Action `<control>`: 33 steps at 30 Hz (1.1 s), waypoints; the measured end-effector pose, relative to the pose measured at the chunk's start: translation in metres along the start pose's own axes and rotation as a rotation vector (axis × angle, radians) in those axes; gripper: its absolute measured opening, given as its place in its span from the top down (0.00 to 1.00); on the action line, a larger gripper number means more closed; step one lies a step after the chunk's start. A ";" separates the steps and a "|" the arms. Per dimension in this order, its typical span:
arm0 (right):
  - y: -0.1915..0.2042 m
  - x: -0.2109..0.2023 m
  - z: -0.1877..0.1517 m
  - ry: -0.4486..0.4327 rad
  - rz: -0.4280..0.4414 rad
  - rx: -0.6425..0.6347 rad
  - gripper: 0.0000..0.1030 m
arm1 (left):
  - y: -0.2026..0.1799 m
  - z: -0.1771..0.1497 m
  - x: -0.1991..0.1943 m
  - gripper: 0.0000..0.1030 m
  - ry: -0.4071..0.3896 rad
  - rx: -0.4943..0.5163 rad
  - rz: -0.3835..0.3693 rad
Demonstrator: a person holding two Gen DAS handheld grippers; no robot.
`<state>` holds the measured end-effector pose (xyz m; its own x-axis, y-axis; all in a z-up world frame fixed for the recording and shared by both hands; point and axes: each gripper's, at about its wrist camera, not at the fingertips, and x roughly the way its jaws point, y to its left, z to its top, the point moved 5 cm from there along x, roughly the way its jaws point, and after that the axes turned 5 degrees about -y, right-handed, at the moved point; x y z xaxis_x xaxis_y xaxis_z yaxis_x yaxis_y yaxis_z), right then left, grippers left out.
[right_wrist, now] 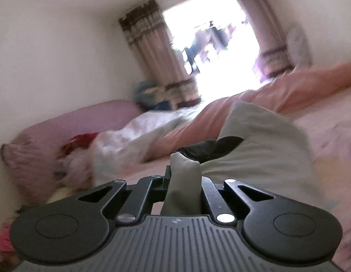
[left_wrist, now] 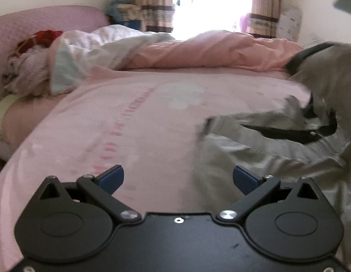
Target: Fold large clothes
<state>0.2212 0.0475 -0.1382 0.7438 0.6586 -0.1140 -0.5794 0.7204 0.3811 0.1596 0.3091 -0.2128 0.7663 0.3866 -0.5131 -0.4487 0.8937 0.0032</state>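
A large grey garment with a black lining [left_wrist: 277, 149] lies crumpled on the right side of the pink bed sheet [left_wrist: 134, 122]. My left gripper [left_wrist: 178, 179] is open and empty, low over the sheet at the garment's left edge. My right gripper [right_wrist: 183, 176] is shut on a fold of the grey garment [right_wrist: 254, 149], and the cloth bunches up between its fingers and trails away over the bed. The right gripper itself does not show in the left wrist view.
A pink and white duvet [left_wrist: 175, 49] is heaped across the far side of the bed. A pink pillow [left_wrist: 46, 18] and a red and white bundle of cloth [left_wrist: 30, 54] lie at the far left. Curtains [left_wrist: 150, 2] frame a bright window behind.
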 end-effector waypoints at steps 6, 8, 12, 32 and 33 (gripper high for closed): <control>0.015 0.053 -0.112 0.242 -0.062 0.005 0.98 | 0.059 -0.023 0.013 0.00 0.065 -0.031 0.125; 0.017 0.054 -0.128 0.254 -0.072 -0.015 0.98 | 0.069 -0.032 0.015 0.00 0.087 -0.031 0.133; 0.020 0.053 -0.131 0.249 -0.097 -0.027 0.99 | 0.061 -0.035 0.017 0.00 0.091 -0.012 0.118; 0.034 -0.011 -0.044 0.118 -0.006 -0.151 0.48 | 0.032 -0.026 -0.016 0.00 0.065 -0.030 0.033; 0.025 -0.023 -0.032 0.085 -0.030 -0.156 0.47 | 0.029 -0.022 -0.024 0.00 0.049 -0.036 0.019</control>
<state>0.1788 0.0573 -0.1558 0.7344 0.6478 -0.2026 -0.6072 0.7605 0.2302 0.1181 0.3203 -0.2195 0.7341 0.3911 -0.5551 -0.4800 0.8771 -0.0168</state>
